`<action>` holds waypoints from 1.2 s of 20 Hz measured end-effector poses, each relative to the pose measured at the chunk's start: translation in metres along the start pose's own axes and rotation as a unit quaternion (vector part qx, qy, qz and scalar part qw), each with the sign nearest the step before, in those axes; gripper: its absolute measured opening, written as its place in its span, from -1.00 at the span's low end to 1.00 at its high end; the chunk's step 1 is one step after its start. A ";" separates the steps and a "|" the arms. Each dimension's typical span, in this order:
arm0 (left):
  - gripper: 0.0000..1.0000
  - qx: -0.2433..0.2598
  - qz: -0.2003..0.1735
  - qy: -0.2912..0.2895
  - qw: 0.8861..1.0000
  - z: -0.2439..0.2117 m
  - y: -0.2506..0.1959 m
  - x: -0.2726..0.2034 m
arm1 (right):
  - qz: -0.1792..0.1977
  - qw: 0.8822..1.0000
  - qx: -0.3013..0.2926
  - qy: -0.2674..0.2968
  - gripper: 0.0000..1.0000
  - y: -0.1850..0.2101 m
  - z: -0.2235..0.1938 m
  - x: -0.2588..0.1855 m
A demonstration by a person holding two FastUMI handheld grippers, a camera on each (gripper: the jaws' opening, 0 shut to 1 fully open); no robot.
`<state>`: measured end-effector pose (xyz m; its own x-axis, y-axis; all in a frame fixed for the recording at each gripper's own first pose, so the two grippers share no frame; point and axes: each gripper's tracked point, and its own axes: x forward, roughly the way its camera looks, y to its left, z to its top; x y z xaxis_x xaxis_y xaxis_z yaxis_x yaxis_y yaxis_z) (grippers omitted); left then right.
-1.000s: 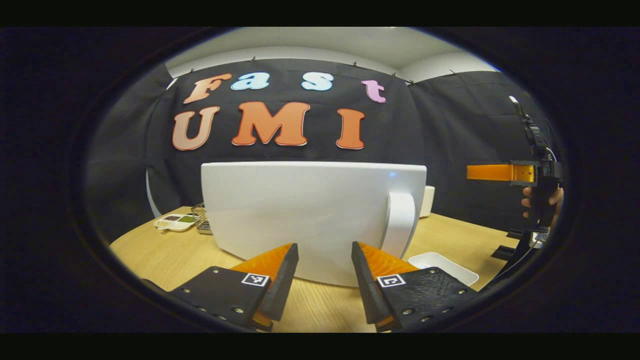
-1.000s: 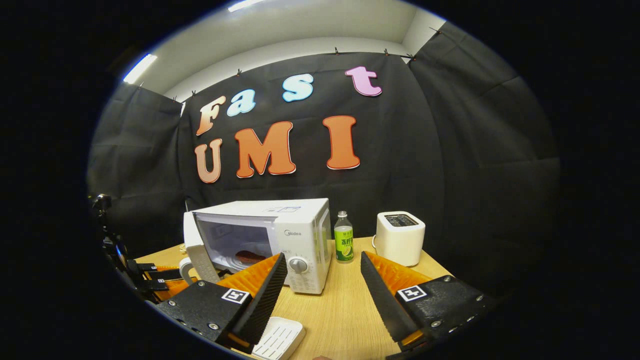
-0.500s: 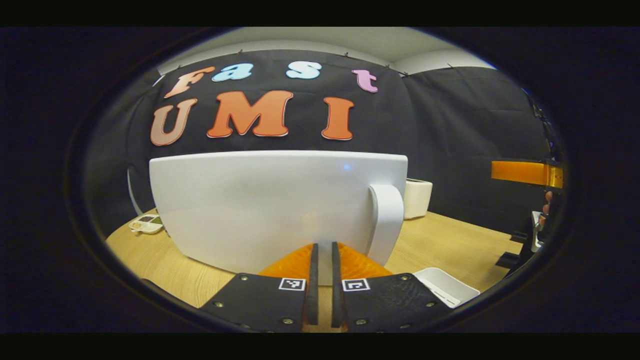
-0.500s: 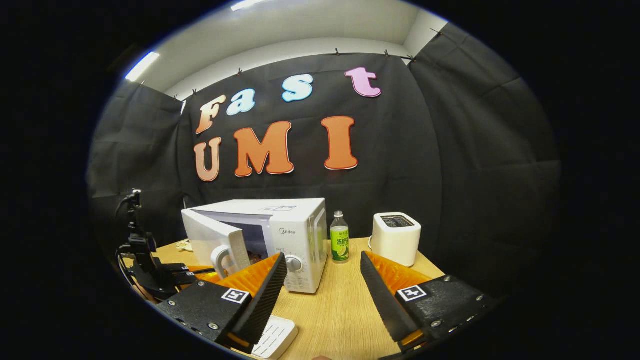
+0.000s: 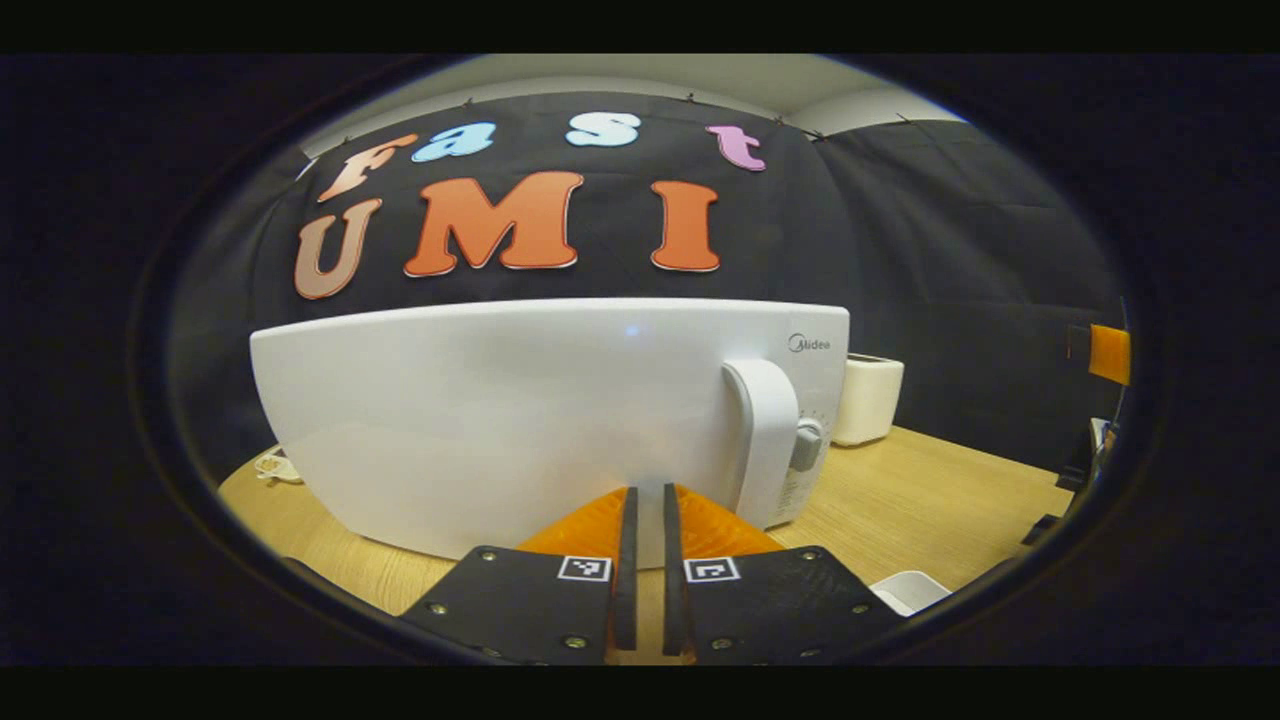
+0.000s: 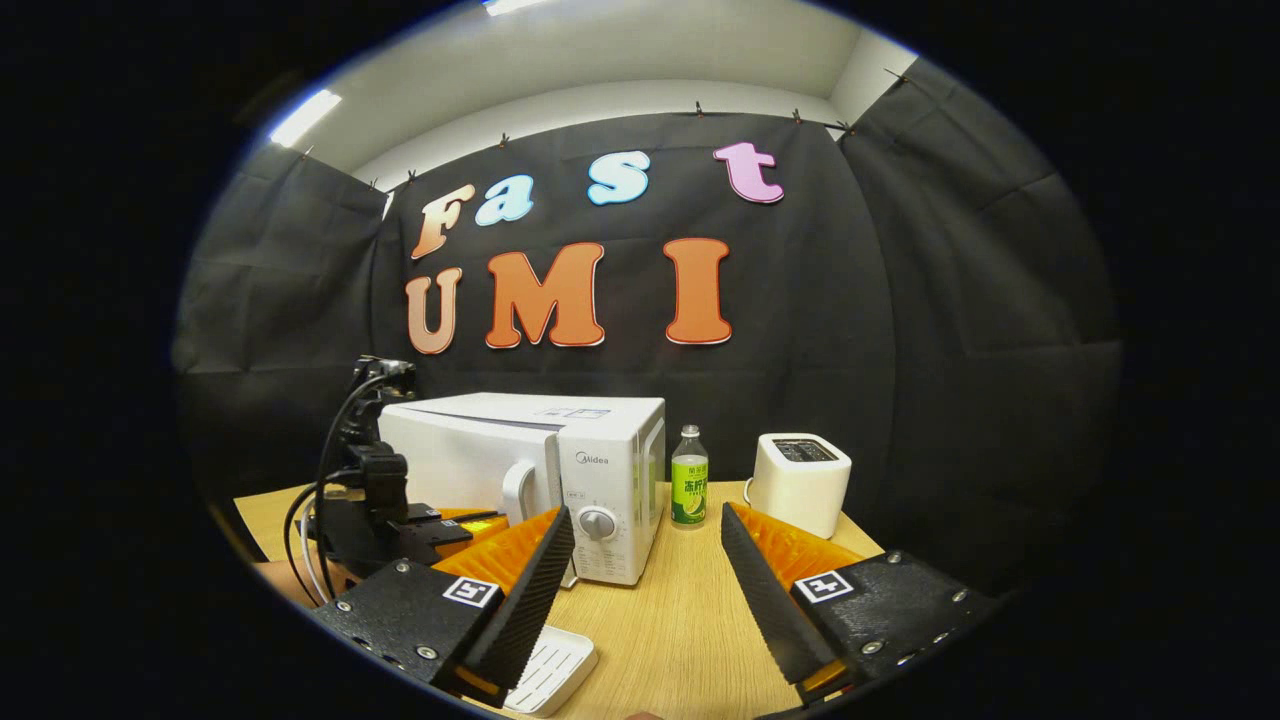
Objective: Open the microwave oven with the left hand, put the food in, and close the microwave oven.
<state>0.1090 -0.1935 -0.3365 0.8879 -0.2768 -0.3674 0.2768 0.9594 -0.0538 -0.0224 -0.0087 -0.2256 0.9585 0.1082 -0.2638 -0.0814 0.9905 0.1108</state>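
The microwave oven (image 6: 560, 480) stands on the wooden table (image 6: 680, 620), and its door (image 5: 500, 420) is closed flat against the body, so the food inside cannot be seen. In the left gripper view, the left gripper (image 5: 643, 505) is directly in front of the door, with its two fingers brought close together and only a thin gap between them; nothing is held between them, and the tips are at the lower part of the door, just left of the door handle (image 5: 765, 440). I cannot tell if the tips touch the door. To the right of the handle are the control panel and its round knob (image 5: 806, 445). In the right gripper view, the right gripper (image 6: 645, 530) is well apart from the microwave oven, on its front side, with the fingers spread wide and empty. Just to the right of the microwave oven is a small bottle with a green label (image 6: 687, 488), and further right is a white toaster (image 6: 798, 480). A white tray (image 6: 550, 670) lies on the table in front of the microwave oven, close to the right gripper's left finger.
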 end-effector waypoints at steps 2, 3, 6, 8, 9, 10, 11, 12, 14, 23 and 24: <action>-0.77 -0.001 0.008 0.001 1.000 0.000 0.003 0.009 | 0.002 1.000 0.000 0.002 0.84 0.002 -0.001 0.000; -0.77 -0.004 0.009 0.001 1.000 -0.003 0.001 0.012 | 0.001 1.000 -0.001 0.003 0.84 0.002 -0.001 0.000; -0.88 -0.005 0.017 -0.004 1.000 0.000 0.000 0.013 | 0.003 1.000 -0.003 -0.001 0.84 0.006 0.005 -0.003; -0.82 -0.007 0.012 -0.006 1.000 0.000 -0.001 0.016 | 0.004 1.000 -0.002 -0.001 0.84 0.009 0.006 -0.004; -0.67 -0.005 0.010 -0.006 1.000 0.000 -0.002 0.016 | 0.004 1.000 -0.001 -0.002 0.84 0.011 0.008 -0.004; -0.68 -0.002 0.011 -0.006 1.000 0.001 -0.002 0.017 | 0.005 1.000 -0.002 -0.005 0.84 0.013 0.011 -0.003; -0.82 0.004 0.012 -0.005 1.000 0.000 -0.002 0.017 | 0.005 1.000 -0.004 -0.007 0.84 0.015 0.013 -0.005; -0.82 0.012 0.012 -0.006 1.000 0.002 -0.003 0.019 | 0.005 1.000 -0.006 -0.009 0.84 0.016 0.014 -0.006; -0.82 0.021 0.017 -0.004 1.000 0.001 -0.002 0.020 | 0.008 1.000 -0.008 -0.010 0.84 0.019 0.016 -0.011; -1.00 0.016 0.036 -0.068 0.997 0.092 0.030 -0.054 | -0.006 0.999 -0.038 -0.034 0.84 0.022 0.061 -0.003; -0.90 0.017 0.041 -0.075 0.996 0.108 0.038 -0.069 | -0.011 0.999 -0.038 -0.037 0.85 0.020 0.070 -0.001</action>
<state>0.0979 -0.1440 -0.2130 0.9522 -0.2047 -0.2267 0.2110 0.9775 0.0038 -0.0062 0.0052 -0.1559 0.9777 0.0832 -0.1927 -0.0785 0.9964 0.0318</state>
